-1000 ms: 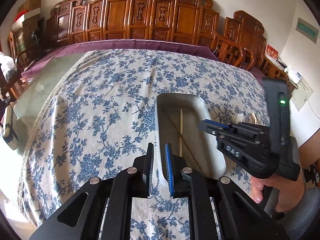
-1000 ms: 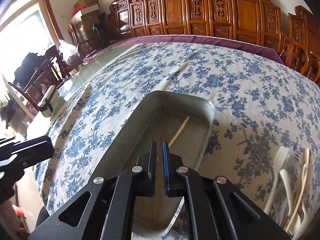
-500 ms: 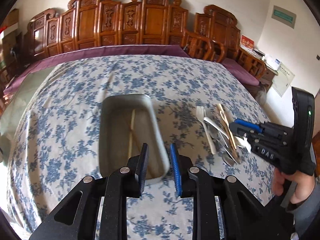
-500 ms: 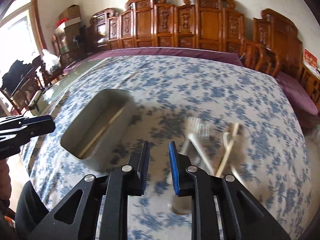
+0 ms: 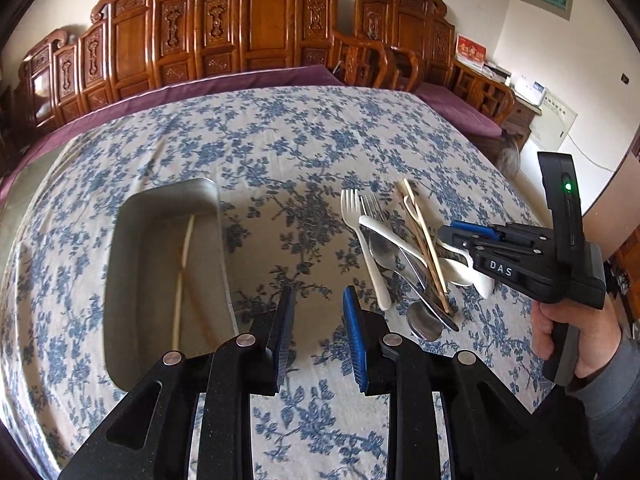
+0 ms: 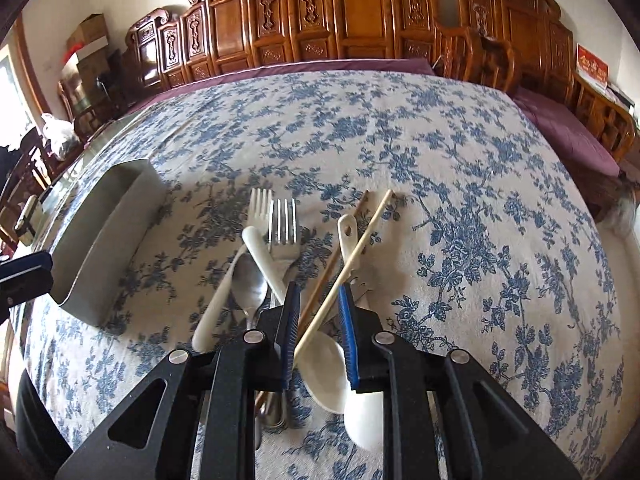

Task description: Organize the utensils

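Left wrist: metal tray (image 5: 132,280) holds two chopsticks (image 5: 182,276).

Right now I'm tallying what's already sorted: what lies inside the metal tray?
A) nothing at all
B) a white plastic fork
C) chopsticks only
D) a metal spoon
C: in the left wrist view the metal tray holds only chopsticks, while the forks and spoons lie in the pile on the tablecloth beside it.
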A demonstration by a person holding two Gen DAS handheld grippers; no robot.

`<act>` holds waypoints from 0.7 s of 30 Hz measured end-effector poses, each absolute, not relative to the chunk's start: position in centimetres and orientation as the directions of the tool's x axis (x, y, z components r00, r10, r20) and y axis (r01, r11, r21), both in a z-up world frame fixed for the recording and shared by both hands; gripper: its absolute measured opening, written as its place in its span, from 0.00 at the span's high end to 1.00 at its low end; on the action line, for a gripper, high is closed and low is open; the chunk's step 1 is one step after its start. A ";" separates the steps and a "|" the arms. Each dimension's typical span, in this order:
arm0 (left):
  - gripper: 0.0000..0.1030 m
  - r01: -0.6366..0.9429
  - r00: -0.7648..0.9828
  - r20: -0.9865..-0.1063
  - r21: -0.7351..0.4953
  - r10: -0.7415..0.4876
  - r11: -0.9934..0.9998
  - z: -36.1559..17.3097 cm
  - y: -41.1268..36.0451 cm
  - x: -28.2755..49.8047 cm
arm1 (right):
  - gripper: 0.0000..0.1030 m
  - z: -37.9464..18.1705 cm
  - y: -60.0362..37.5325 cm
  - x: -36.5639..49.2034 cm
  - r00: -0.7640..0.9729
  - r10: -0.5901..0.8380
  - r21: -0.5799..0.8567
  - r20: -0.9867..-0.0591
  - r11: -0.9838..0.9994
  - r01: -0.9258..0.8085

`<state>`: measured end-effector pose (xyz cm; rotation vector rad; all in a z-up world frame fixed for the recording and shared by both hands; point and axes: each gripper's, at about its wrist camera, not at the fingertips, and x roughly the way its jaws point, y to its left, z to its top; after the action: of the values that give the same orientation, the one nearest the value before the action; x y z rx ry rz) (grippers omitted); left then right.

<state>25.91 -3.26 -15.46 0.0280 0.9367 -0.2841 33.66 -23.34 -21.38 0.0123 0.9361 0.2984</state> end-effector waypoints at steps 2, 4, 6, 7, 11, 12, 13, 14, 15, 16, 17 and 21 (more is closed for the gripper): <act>0.77 0.262 0.546 -0.806 -0.095 -0.229 0.960 -16.1 -4.1 26.3 | 0.79 -22.2 -23.7 34.2 0.547 0.265 0.152 -0.794 0.958 -0.243; 0.77 0.270 0.536 -0.812 -0.093 -0.230 0.958 -16.6 -4.8 26.7 | 0.79 -22.8 -23.9 34.6 0.536 0.274 0.166 -0.798 0.956 -0.242; 0.77 0.276 0.525 -0.819 -0.094 -0.232 0.956 -17.2 -5.5 27.2 | 0.79 -23.2 -23.7 34.8 0.526 0.276 0.169 -0.804 0.955 -0.243; 0.77 0.278 0.522 -0.821 -0.093 -0.232 0.956 -17.4 -5.7 27.3 | 0.79 -23.5 -23.7 35.0 0.520 0.286 0.180 -0.805 0.953 -0.245; 0.77 0.280 0.506 -0.833 -0.086 -0.223 0.956 -18.7 -6.8 27.9 | 0.79 -24.2 -23.8 35.4 0.509 0.303 0.209 -0.806 0.949 -0.235; 0.77 0.279 0.502 -0.836 -0.084 -0.220 0.957 -19.0 -7.0 28.0 | 0.79 -24.3 -24.0 35.6 0.504 0.311 0.224 -0.806 0.948 -0.227; 0.77 0.277 0.496 -0.840 -0.085 -0.218 0.957 -19.4 -7.2 28.2 | 0.79 -24.3 -24.1 35.7 0.503 0.313 0.229 -0.805 0.947 -0.224; 0.77 0.275 0.492 -0.843 -0.086 -0.217 0.958 -19.7 -7.3 28.3 | 0.80 -24.4 -24.2 35.7 0.502 0.315 0.234 -0.805 0.947 -0.218; 0.77 0.273 0.489 -0.846 -0.086 -0.215 0.958 -20.0 -7.5 28.4 | 0.81 -24.4 -24.3 35.8 0.500 0.318 0.241 -0.805 0.947 -0.213; 0.77 0.272 0.486 -0.847 -0.085 -0.214 0.958 -20.2 -7.7 28.4 | 0.82 -24.4 -24.5 35.9 0.496 0.322 0.251 -0.806 0.946 -0.206; 0.77 0.272 0.483 -0.850 -0.083 -0.210 0.959 -20.5 -8.0 28.5 | 0.82 -24.4 -24.6 35.9 0.493 0.321 0.255 -0.809 0.947 -0.198; 0.77 0.276 0.474 -0.857 -0.073 -0.202 0.958 -21.2 -8.8 28.8 | 0.84 -24.5 -25.2 36.0 0.483 0.303 0.248 -0.821 0.953 -0.175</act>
<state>28.77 -8.77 -21.17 0.0785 1.0362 -0.2928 36.03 -25.15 -24.48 0.1370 1.0264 0.2923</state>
